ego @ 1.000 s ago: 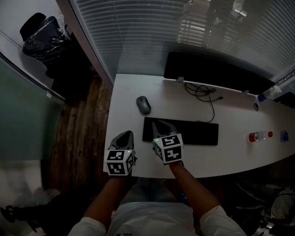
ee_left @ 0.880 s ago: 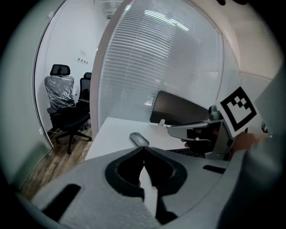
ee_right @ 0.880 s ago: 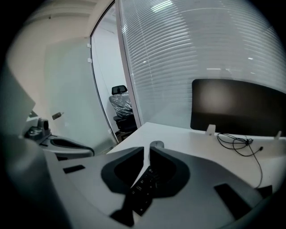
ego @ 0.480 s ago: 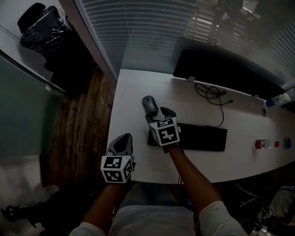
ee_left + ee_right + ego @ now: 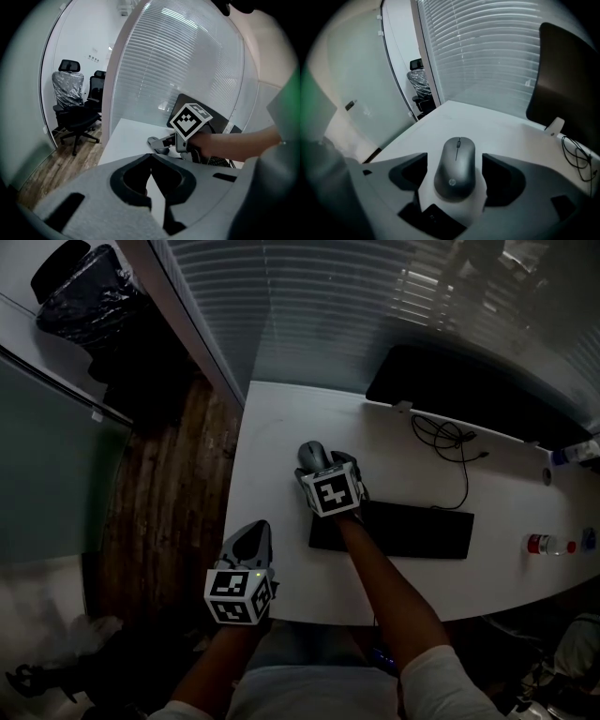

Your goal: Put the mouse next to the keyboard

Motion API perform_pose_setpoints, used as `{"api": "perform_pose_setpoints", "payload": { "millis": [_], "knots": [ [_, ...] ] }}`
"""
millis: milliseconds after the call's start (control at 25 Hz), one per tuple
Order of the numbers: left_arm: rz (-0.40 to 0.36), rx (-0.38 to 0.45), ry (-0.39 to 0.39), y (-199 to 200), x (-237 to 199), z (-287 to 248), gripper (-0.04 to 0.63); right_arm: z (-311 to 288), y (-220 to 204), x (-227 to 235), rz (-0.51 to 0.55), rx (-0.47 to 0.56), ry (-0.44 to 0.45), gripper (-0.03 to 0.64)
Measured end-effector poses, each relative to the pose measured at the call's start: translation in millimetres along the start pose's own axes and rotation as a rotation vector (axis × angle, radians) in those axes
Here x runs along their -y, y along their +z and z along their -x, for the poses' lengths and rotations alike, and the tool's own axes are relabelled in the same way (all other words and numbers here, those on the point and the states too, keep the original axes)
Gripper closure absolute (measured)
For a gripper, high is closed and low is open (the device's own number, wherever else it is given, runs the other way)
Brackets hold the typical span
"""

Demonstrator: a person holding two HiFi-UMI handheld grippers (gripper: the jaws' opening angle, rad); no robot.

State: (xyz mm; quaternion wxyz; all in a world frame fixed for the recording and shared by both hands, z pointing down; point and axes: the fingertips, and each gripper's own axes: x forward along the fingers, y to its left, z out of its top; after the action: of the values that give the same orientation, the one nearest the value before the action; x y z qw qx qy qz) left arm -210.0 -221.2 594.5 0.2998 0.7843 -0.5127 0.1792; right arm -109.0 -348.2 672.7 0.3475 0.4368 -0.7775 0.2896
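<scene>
A grey mouse (image 5: 312,455) lies on the white desk (image 5: 272,423), just beyond the left end of the black keyboard (image 5: 403,529). My right gripper (image 5: 319,467) reaches over that keyboard corner and its jaws are opening. In the right gripper view the mouse (image 5: 456,166) sits between the two fingers, with a gap on each side, and the right gripper (image 5: 455,174) does not press on it. My left gripper (image 5: 251,538) hangs at the desk's near left edge. The left gripper (image 5: 151,161) is shut and holds nothing.
A dark monitor (image 5: 469,390) stands at the back of the desk with a coiled cable (image 5: 450,439) in front of it. A small bottle (image 5: 547,545) lies far right. Wood floor (image 5: 178,484) and a wrapped chair (image 5: 80,296) are to the left.
My right gripper moved forward from over the keyboard to the mouse, and its jaws spread apart around it. The left gripper stayed near the desk edge.
</scene>
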Motion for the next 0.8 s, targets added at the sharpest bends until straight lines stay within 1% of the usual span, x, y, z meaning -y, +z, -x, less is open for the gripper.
{"api": "perform_pose_setpoints", "payload": {
  "millis": [200,320,400,520,560,640,800],
  "knots": [
    [0.006,0.001,0.004,3.2,-7.9,-3.5,0.591,-19.7,-9.6,1.8,-0.013,-0.066,0.02,0.278],
    [0.013,0.004,0.011,4.4,-12.7,-4.2,0.591,-22.8,-1.0,9.5,0.057,-0.05,-0.027,0.278],
    [0.018,0.005,0.014,5.0,-15.0,-5.1,0.591,-22.9,0.7,10.4,0.078,-0.056,-0.049,0.278],
    [0.034,0.002,0.015,4.5,-16.3,-6.6,0.591,-22.9,0.4,8.8,0.08,-0.066,-0.064,0.279],
    [0.038,0.002,0.014,4.4,-16.3,-7.0,0.591,-22.6,0.8,7.8,0.08,-0.066,-0.065,0.284],
    [0.042,0.0,0.014,4.3,-16.1,-7.6,0.591,-22.3,1.6,6.9,0.076,-0.062,-0.068,0.315],
    [0.045,0.002,0.015,3.8,-15.2,-6.8,0.591,-21.6,0.6,8.1,0.062,-0.056,-0.079,0.322]
  ]
}}
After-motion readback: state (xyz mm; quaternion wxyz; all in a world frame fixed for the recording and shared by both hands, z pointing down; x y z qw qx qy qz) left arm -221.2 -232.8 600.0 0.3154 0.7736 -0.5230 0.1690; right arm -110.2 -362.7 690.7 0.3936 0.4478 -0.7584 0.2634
